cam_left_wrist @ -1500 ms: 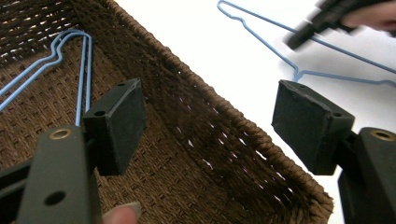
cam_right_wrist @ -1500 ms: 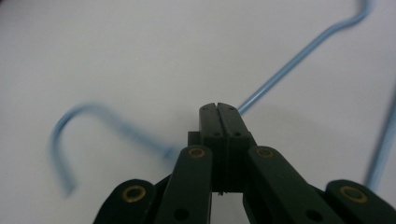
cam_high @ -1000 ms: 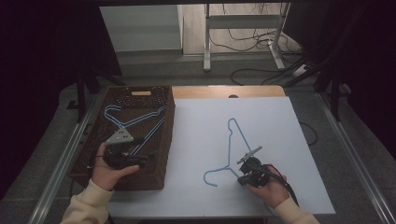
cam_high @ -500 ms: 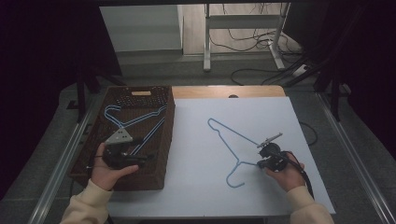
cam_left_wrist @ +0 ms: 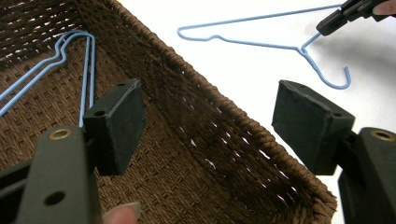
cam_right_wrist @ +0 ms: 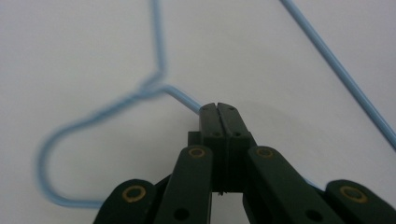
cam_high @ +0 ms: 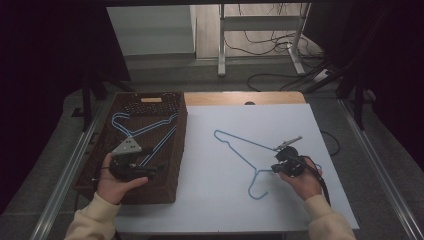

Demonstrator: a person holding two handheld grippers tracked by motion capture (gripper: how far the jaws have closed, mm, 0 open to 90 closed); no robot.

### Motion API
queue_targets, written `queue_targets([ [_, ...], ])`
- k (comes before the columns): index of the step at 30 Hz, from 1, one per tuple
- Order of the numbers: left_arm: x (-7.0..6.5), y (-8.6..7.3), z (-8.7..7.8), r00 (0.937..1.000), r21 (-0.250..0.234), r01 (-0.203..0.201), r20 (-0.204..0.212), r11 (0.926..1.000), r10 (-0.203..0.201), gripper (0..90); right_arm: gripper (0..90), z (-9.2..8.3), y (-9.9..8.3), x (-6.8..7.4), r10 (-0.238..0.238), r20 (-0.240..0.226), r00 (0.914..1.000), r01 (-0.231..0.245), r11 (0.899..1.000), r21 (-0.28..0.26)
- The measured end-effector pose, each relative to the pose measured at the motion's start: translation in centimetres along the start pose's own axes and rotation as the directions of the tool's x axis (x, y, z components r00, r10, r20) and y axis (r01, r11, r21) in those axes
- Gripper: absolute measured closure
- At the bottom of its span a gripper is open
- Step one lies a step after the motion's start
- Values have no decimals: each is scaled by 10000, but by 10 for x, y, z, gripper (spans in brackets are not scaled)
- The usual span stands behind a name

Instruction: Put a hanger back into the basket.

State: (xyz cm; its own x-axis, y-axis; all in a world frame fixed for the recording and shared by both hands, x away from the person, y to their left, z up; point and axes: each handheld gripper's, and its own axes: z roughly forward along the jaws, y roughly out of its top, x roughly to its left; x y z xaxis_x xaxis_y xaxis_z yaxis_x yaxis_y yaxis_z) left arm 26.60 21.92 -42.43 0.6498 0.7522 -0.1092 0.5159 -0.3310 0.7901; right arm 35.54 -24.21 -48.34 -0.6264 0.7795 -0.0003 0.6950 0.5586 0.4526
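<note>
Light is falling on a grey floor point(cam_high: 165, 70) beyond the table. Black cables point(cam_high: 280, 45) are lying around a white metal stand point(cam_high: 260, 30).

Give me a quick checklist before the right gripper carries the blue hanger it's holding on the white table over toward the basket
1. Right gripper shut on the loose hanger, on the wire beside the neck twist: ok.
2. Hanger lifted off the white table: cannot tell.
3. Left gripper open and holding nothing: ok.
4. Path to the wicker basket free: not ok, the left gripper hovers over the basket's near end.
5. Room in the basket: ok, the hangers in the basket lie flat on its floor.
</note>
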Motion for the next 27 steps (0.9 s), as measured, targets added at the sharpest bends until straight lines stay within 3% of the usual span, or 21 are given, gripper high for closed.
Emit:
queue_targets([
  [5,-2,1,3,10000,62,-72,41,10000,72,254,896,8,31,26,-420,-311,9986,408,9984,-390],
  [12,-2,2,0,9999,-59,-93,42,9999,93,254,896,52,78,36,-68,-459,9989,55,9996,-289],
  [14,-1,1,-1,10000,-104,-54,20,9999,54,254,895,63,84,37,64,-370,9993,-74,9997,-248],
  [27,-2,2,-2,9999,-88,-96,-29,9999,96,254,896,71,89,34,256,5,9997,-256,9992,-317],
])
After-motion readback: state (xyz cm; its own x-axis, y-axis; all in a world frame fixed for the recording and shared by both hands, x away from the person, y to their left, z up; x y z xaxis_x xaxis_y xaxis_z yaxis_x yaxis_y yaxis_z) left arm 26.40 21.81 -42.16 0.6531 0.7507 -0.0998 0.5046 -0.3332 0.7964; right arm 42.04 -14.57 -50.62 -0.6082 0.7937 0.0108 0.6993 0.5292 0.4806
